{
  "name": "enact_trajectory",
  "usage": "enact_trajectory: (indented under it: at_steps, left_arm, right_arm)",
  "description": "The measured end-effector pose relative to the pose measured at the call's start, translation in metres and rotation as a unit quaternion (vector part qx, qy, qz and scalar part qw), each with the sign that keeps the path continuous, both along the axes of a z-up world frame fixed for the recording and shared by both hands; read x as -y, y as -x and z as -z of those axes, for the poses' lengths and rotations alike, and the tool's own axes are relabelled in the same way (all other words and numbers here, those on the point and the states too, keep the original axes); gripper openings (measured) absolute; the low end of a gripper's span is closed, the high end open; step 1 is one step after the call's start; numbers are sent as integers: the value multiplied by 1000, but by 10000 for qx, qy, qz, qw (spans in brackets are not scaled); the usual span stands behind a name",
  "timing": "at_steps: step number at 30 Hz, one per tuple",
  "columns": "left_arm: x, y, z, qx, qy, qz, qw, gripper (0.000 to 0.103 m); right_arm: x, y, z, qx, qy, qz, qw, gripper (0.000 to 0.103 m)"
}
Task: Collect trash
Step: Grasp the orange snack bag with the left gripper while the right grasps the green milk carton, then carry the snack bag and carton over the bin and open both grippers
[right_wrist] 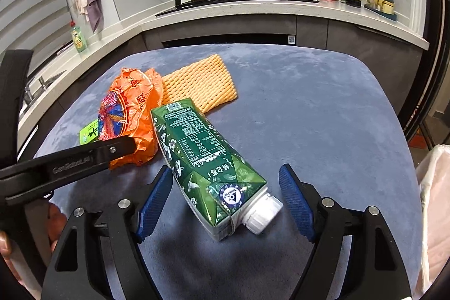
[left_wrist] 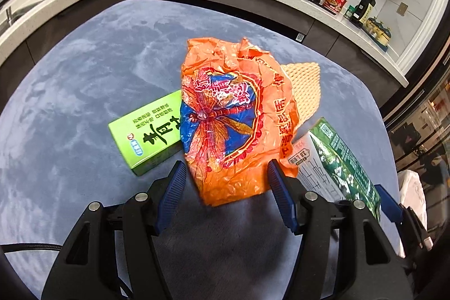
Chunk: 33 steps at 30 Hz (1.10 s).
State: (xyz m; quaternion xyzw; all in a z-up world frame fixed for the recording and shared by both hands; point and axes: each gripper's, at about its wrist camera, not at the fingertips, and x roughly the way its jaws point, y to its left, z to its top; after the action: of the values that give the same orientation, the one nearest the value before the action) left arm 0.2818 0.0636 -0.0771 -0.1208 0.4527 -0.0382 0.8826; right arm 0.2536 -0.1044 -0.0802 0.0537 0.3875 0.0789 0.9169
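No trash is picked up yet. All 4 pieces lie on the blue table [right_wrist: 309, 108]: orange bag [left_wrist: 233, 114], green box [left_wrist: 140, 137], carton [right_wrist: 202, 156], foam net [right_wrist: 199, 83]. The left gripper [left_wrist: 226, 173] is open around the bag's end. The right gripper [right_wrist: 226, 180] is wide open around the carton, not touching.

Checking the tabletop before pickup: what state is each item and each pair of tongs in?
Orange bag: crumpled, lying between the open left tongs.
Green carton: on its side, cap on, between the open right tongs.
Green box: lying flat, closed.
Foam net: lying flat.
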Motion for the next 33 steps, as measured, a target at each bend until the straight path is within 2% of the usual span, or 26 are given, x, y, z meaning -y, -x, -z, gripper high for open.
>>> enact_trajectory:
  at_steps: [2, 6, 7, 10, 12, 17, 18, 26, 33]
  left_arm:
    - [0, -1, 0, 14, 40, 3, 10000, 56]
    - [2, 0, -2, 75, 4, 48, 10000, 41]
    - [2, 1, -4, 91, 4, 54, 9999, 33]
    - [3, 4, -9, 141, 11, 80, 9999, 31]
    - [5, 8, -15, 215, -57, 85, 9997, 30]
    - [15, 20, -30, 343, -94, 175, 9992, 20]
    - [18, 23, -34, 369, -106, 226, 9990, 14]
    - [56, 50, -69, 709, -191, 629, 9953, 14]
    - [108, 77, -96, 1004, -288, 1165, 9877, 14]
  right_arm:
    - [-2, -1, 2, -28, 8, -29, 10000, 74]
    - [-3, 0, 2, -24, -63, -84, 9999, 61]
    - [-4, 1, 1, -17, -60, -92, 9999, 60]
    - [-3, 5, -1, -5, -105, -89, 9999, 58]
    - [-2, 10, -4, 21, -145, -87, 9999, 48]
    - [8, 26, -13, 122, -215, 20, 9997, 48]
    - [11, 29, -16, 149, -226, 50, 9996, 48]
    - [47, 64, -43, 490, -334, 409, 9974, 47]
    - [96, 99, -63, 755, -425, 967, 9915, 47]
